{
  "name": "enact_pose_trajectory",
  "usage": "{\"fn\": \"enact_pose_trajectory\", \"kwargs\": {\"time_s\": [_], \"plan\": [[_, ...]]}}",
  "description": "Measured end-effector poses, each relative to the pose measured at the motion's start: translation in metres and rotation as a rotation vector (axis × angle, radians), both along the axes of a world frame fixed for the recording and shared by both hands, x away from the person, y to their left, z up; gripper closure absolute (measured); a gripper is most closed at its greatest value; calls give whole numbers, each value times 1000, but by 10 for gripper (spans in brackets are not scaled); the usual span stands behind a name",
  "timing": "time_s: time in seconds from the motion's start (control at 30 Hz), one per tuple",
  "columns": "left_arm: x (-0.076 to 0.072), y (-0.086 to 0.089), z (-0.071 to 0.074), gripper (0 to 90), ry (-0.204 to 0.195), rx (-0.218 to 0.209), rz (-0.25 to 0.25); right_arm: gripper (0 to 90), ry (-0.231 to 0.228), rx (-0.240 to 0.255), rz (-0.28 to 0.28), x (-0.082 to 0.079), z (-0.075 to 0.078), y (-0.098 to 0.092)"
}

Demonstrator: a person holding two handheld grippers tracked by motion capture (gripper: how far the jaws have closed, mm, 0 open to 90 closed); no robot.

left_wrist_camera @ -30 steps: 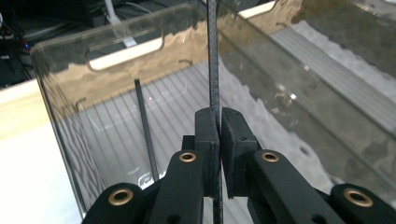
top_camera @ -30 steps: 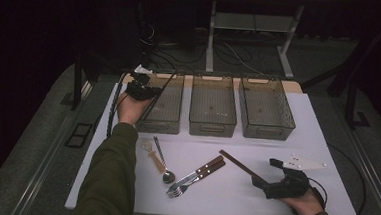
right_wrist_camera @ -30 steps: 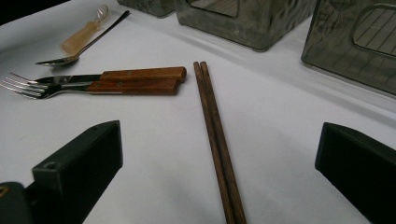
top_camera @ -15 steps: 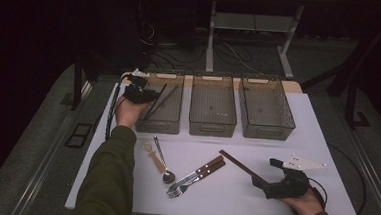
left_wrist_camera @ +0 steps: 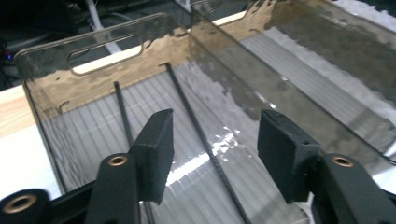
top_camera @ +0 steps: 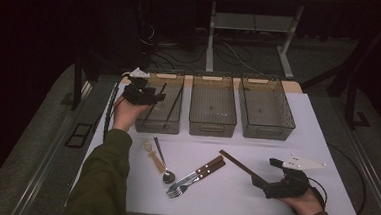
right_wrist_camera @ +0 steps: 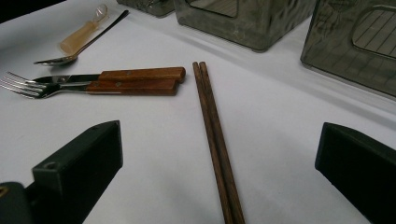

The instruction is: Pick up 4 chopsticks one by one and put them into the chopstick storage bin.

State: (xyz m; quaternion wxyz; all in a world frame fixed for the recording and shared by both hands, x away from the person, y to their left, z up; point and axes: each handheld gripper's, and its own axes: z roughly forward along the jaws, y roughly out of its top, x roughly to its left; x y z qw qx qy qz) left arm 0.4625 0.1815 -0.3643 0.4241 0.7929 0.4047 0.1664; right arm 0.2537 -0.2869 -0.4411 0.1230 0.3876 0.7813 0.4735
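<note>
My left gripper (top_camera: 155, 96) hovers over the left clear bin (top_camera: 158, 128). Its jaws have just been opening and now stand apart with nothing pressed between them. Two black chopsticks (top_camera: 174, 104) lie in that bin. In the left gripper view one chopstick (left_wrist_camera: 196, 126) runs along the bin floor below the gap of the left gripper (left_wrist_camera: 215, 140). My right gripper (top_camera: 266, 172) rests open low over the white table at the front right. A pair of brown chopsticks (right_wrist_camera: 210, 116) lies on the table and runs in between the wide-set jaws of the right gripper (right_wrist_camera: 222, 140), untouched.
Two wooden-handled forks (top_camera: 197, 175), a metal spoon (top_camera: 162, 161) and a small tan-handled spoon (top_camera: 153, 158) lie at the front middle. The middle bin (top_camera: 212, 129) and right bin (top_camera: 266, 132) stand behind them. Cables trail off the table's left edge.
The left gripper's jaws have parted over the left bin, and the hand has shifted slightly toward it. The right gripper has stayed put.
</note>
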Motion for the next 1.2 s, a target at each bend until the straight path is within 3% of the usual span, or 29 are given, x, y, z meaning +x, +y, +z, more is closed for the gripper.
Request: {"fn": "enact_pose_trajectory", "kwargs": {"time_s": [0.53, 0.7, 0.8, 0.87, 1.2], "plan": [[-50, -7, 2, 303, -31, -52, -94, 5, 2, 2, -4, 0, 0, -1], [-77, -11, -4, 267, -50, -41, -121, 5, -4, 1, -3, -1, 1, -1], [-94, -11, -9, 245, -67, -58, -133, 5, -5, -2, 1, -1, 1, -1], [-102, -11, -12, 221, -50, -58, -144, 5, -7, -1, 2, -1, 1, -1], [-144, -9, -30, 106, -90, -84, -159, 5, -8, 0, 5, -1, 2, -1]]}}
